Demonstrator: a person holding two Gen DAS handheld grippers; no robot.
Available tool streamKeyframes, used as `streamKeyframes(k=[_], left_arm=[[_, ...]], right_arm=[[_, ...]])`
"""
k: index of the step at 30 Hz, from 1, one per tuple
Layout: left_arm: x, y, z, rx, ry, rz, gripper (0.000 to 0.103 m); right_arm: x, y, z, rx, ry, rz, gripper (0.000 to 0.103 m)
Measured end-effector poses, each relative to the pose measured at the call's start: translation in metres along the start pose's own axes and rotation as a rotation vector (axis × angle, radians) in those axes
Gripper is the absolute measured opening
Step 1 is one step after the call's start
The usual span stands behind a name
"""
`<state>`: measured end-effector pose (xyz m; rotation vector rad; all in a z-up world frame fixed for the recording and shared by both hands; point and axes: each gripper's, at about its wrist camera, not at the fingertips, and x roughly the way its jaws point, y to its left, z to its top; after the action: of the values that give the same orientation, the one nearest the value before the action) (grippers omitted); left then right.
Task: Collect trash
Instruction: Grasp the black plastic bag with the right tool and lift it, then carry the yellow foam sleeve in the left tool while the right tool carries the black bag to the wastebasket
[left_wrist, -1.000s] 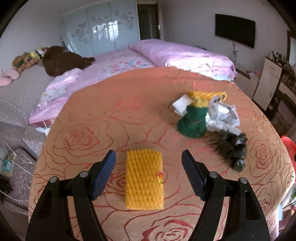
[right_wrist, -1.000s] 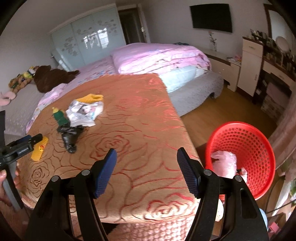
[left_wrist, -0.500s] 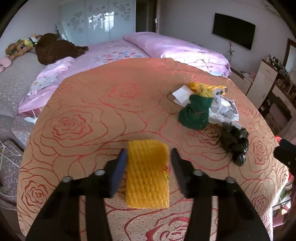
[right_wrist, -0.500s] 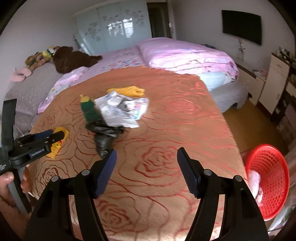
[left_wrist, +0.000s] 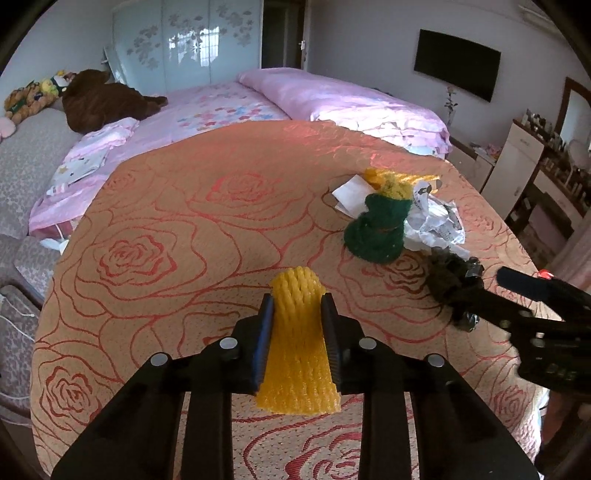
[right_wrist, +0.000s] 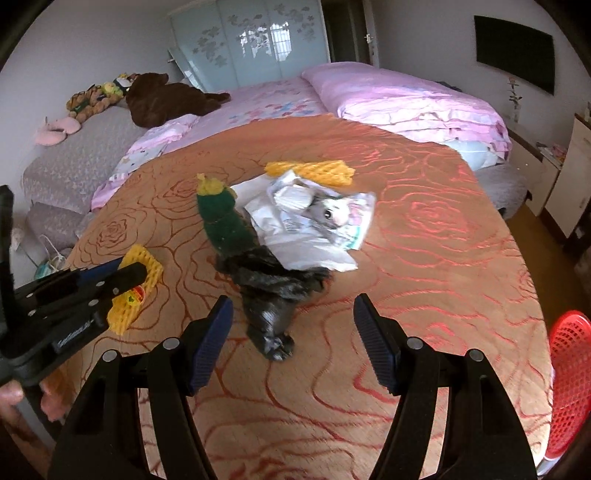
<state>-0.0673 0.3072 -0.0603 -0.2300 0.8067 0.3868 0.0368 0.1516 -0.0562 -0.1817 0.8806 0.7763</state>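
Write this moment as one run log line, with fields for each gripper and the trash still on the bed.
left gripper: closing on yellow net | right gripper: open, over black bag | left on bed: green net, paper | basket: at right

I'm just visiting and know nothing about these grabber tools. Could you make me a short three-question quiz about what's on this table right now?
1. True or false: the left gripper has its pads pressed on the yellow foam net.
2. What lies just ahead of the open right gripper: A) black plastic bag, B) green foam net, C) crumpled paper?
3. Fill in: the red ____ stands off the table's right edge.

Key: 1 true; 2 A; 3 basket.
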Motion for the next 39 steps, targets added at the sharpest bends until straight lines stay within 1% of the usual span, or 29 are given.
streamKeyframes(k=[4, 7, 9, 12, 14, 19, 24, 30, 39], left_arm=[[-0.004, -0.001, 0.002, 0.000, -0.014, -0.001, 0.023], [-0.005, -0.001, 0.002, -0.003, -0.017, -0.005, 0.023], [-0.005, -0.002, 0.002, -0.002, -0.016, -0.009, 0.023], [-0.005, -0.004, 0.001, 0.007, -0.017, -0.015, 0.023], [-0.006, -0.006, 0.002, 0.014, -0.021, -0.018, 0.023], [-0.009, -0.012, 0.003, 0.028, -0.031, -0.025, 0.023], [-0.010, -0.023, 0.002, 0.049, -0.030, -0.043, 0.023], [-0.013, -0.040, 0.000, 0.075, -0.038, -0.064, 0.023], [-0.015, -0.061, 0.004, 0.100, -0.055, -0.092, 0.023]], right_arm=[[0.011, 0.008, 0.004, -0.020, 0.001, -0.012, 0.064], [0.018, 0.010, 0.005, -0.021, 0.019, -0.013, 0.054], [0.021, 0.009, 0.004, -0.016, 0.025, -0.020, 0.050], [0.021, 0.008, 0.003, -0.015, 0.033, -0.014, 0.041], [0.018, 0.006, 0.002, -0.016, 0.030, -0.012, 0.039], [0.005, -0.002, -0.003, 0.004, 0.013, -0.007, 0.038], [-0.014, -0.015, -0.012, 0.032, -0.012, -0.026, 0.038], [-0.036, -0.035, -0.017, 0.069, -0.059, -0.061, 0.038], [-0.065, -0.057, -0.012, 0.096, -0.141, -0.124, 0.038]])
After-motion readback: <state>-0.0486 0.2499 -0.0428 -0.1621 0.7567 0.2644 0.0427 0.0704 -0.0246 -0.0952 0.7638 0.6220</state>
